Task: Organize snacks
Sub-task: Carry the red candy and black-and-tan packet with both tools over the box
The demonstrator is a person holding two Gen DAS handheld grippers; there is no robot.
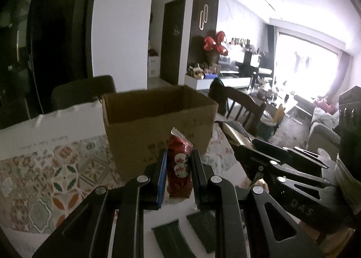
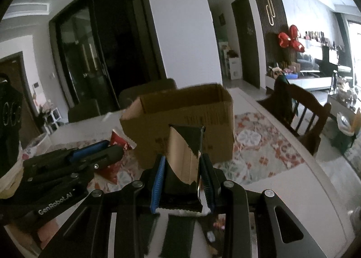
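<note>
My left gripper is shut on a red snack packet with white round marks, held upright just in front of an open cardboard box. My right gripper is shut on a black and gold snack packet, also held just in front of the box. In the left wrist view the right gripper and its gold packet are at the right, next to the box's corner. In the right wrist view the left gripper and its red packet are at the left.
The box stands on a table with a patterned floral cloth. A dark wooden chair stands at the table's right side, and another chair back is behind the box. A living room lies beyond at the right.
</note>
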